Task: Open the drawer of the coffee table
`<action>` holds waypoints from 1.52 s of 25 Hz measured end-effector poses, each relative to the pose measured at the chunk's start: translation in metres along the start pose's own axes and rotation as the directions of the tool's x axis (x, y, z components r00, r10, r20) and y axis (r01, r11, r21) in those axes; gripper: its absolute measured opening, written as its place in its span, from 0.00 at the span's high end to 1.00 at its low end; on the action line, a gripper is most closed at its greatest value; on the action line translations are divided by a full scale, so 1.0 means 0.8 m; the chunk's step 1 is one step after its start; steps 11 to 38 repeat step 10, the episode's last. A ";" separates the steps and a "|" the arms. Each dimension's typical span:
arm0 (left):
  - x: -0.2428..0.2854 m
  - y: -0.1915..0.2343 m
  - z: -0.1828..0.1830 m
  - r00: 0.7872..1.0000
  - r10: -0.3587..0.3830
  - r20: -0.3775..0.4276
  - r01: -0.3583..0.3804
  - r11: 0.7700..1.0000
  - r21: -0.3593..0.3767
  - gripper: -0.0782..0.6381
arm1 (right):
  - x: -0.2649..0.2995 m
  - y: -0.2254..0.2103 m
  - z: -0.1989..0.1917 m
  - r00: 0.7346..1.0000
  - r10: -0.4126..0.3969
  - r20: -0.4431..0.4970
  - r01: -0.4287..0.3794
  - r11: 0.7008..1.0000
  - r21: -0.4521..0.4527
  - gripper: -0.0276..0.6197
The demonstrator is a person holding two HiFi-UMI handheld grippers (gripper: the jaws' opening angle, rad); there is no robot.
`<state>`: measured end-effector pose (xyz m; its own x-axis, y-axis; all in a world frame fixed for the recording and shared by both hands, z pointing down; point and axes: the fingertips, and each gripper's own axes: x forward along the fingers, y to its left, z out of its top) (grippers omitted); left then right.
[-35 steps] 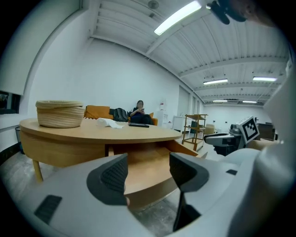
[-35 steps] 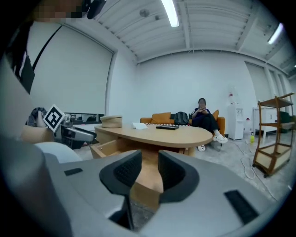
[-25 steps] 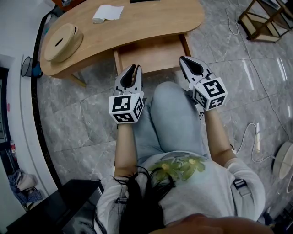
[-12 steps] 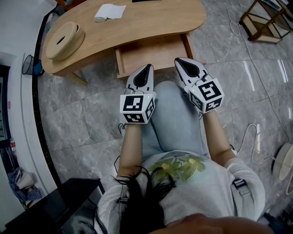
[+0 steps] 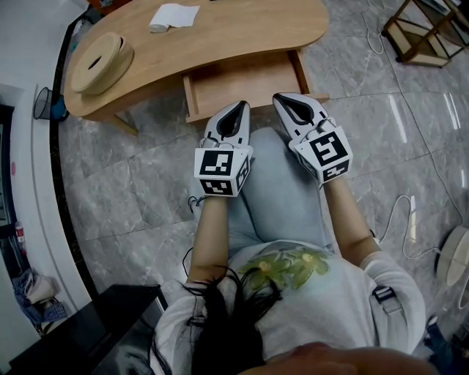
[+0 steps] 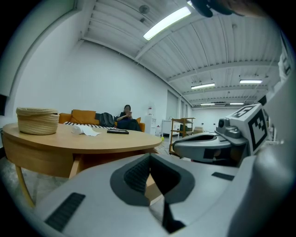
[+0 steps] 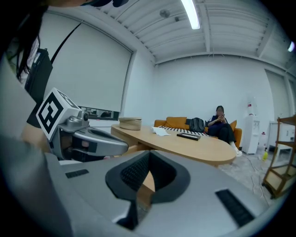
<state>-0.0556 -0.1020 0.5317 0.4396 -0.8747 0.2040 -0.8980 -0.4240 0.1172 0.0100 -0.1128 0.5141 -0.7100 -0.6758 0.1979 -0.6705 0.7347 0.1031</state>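
Note:
The wooden coffee table [image 5: 220, 36] curves across the top of the head view. Its drawer [image 5: 245, 82] stands pulled out toward me, and the inside looks bare. My left gripper [image 5: 239, 106] hovers over my knee just short of the drawer's front edge, shut with nothing between its jaws. My right gripper [image 5: 279, 97] is close beside it on the right, also shut and empty. Neither touches the drawer. In the left gripper view, the closed jaws [image 6: 149, 156] point at the table's underside, with the right gripper [image 6: 208, 147] alongside. The right gripper view shows its own closed jaws [image 7: 148, 153] and the left gripper [image 7: 90, 139].
A round woven basket [image 5: 100, 64] and a white cloth [image 5: 174, 16] lie on the table top, plus a dark flat item [image 6: 118, 132]. A wooden shelf [image 5: 429, 33] stands at the far right, and cables [image 5: 399, 212] lie on the grey floor. Someone sits on an orange sofa [image 7: 185, 124].
My left gripper has shifted right, closer to the right one, and its slightly parted jaws have shut. The right gripper has rolled and edged left. The drawer has stayed pulled out.

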 end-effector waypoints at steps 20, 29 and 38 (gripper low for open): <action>0.005 -0.010 -0.003 0.999 -0.040 -0.016 0.041 0.999 0.011 0.87 | -0.001 -0.002 -0.001 1.000 0.000 -0.004 0.001 1.000 0.009 0.95; 0.005 -0.010 -0.003 0.999 -0.040 -0.016 0.041 0.999 0.011 0.87 | -0.001 -0.002 -0.001 1.000 0.000 -0.004 0.001 1.000 0.009 0.95; 0.005 -0.010 -0.003 0.999 -0.040 -0.016 0.041 0.999 0.011 0.87 | -0.001 -0.002 -0.001 1.000 0.000 -0.004 0.001 1.000 0.009 0.95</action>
